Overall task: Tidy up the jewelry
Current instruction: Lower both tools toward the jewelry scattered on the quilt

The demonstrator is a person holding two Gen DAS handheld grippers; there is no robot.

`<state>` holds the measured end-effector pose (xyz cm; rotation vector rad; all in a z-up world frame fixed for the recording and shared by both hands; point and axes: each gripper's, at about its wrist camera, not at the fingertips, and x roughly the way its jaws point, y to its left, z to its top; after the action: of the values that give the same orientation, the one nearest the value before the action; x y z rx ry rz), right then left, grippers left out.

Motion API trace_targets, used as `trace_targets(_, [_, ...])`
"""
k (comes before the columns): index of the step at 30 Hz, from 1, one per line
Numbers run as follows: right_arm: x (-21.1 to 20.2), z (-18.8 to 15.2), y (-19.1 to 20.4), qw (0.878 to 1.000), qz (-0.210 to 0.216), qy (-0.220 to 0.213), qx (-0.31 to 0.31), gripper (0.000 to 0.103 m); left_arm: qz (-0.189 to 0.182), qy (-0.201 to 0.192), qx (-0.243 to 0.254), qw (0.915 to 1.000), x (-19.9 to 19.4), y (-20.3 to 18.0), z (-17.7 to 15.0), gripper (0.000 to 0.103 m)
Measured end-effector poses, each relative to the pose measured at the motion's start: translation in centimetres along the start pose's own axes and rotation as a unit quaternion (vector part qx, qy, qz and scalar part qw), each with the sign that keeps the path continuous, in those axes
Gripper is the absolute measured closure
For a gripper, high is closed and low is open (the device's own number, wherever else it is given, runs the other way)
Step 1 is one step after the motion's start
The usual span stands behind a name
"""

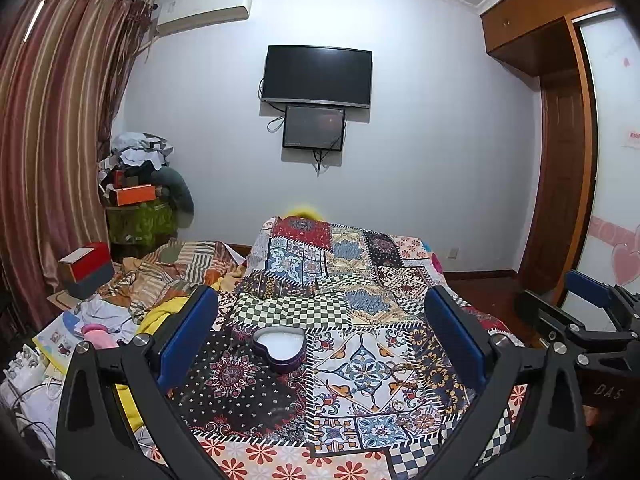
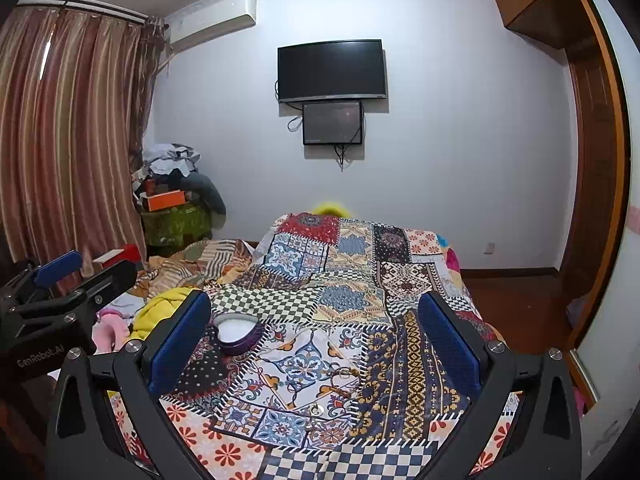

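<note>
A purple heart-shaped box [image 1: 280, 347] [image 2: 237, 331] with a white inside lies open on the patchwork bedspread [image 1: 360, 264] [image 2: 404, 364]. Right of it, a thin gold chain [image 1: 401, 372] [image 2: 345, 374] and a small ring [image 1: 396, 405] [image 2: 318, 409] rest on the cloth. My left gripper [image 1: 321, 312] hovers open above the box, which sits just right of its left finger. My right gripper [image 2: 314, 316] is open too, over the chain, with the box by its left finger. Neither holds anything. Each gripper shows at the edge of the other's view.
Yellow cloth [image 2: 160, 312], pink items [image 1: 98, 336] and papers crowd the bed's left side, beside a red and grey box [image 1: 86, 266]. Striped curtains [image 1: 48, 140] hang at left. A wall television [image 1: 317, 76] faces me. A wooden wardrobe [image 1: 560, 184] stands at right.
</note>
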<state>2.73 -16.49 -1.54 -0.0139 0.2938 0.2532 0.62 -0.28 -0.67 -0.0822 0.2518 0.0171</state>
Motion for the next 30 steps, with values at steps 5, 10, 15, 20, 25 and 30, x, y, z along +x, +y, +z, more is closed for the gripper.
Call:
trace_targets(5, [1.0,-0.3,-0.6,1.0,-0.006,0.015,0.0,0.0,0.011,0.013,0.007,0.9998,1.2,-0.4,-0.2,0.0])
trace_targets(10, [2.8,-1.2,-1.8,0.999,-0.019,0.044,0.001,0.0,0.013,0.04,0.004,0.9991,3.2,-0.4,-0.8,0.0])
trace_targets(15, [5.1,-2.6,-3.4,0.996,-0.041,0.084,-0.001,0.0,0.024,0.078,0.007,0.9967,6.5,-0.7,-1.8,0.0])
trace_targets(20, [7.4,-4.4,-4.5,0.99,-0.06,0.127,-0.016,0.0,0.029,0.133,0.005,0.9906,10.5,-0.4,-3.9,0.0])
trace_targets(25, [9.6,-6.6,-5.6,0.982,-0.066,0.174,-0.027,0.0,0.012,0.206,-0.002,0.9784,14.1,0.1,-6.8,0.0])
trace_targets(30, [11.0,-8.4,-5.9,0.977,-0.033,0.212,-0.022,0.003,-0.001,0.257,0.012,0.9663,16.6,-0.1,-9.7,0.0])
